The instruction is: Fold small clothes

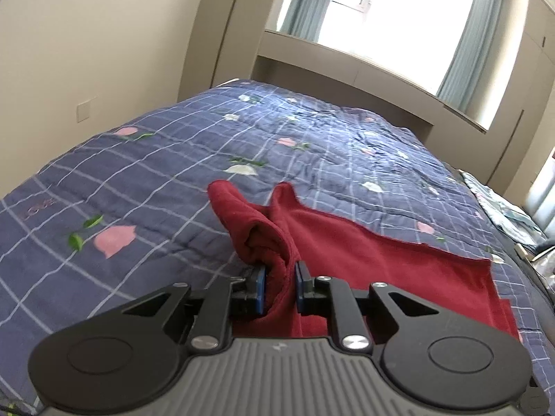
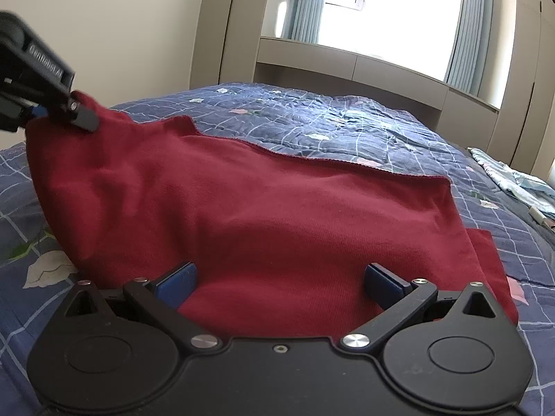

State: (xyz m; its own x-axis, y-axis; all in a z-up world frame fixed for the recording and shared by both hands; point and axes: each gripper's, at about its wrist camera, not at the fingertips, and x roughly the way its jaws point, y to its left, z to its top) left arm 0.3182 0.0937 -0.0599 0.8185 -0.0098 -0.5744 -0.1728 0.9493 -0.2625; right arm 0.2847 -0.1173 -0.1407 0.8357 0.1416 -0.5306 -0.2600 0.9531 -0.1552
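Left wrist view shows the word "LOVE" stitched on the blue flowered blanket (image 1: 173,152). One red cloth (image 1: 364,253) lies on it. The left gripper (image 1: 280,279) pinches a bunched corner of that cloth and holds it up off the bed. Right wrist view shows the right gripper (image 2: 280,286) with its blue pads (image 2: 177,284) wide apart and the cloth's near edge between them. Two grippers, one cloth.

A home bedroom is showing here: a bed (image 1: 242,145) is lying under a blue checked quilt (image 2: 347,121) with flower prints, daylight is coming through a curtained window (image 1: 381,10), and what are probably built-in wardrobes (image 2: 222,34) are standing along the beige walls.
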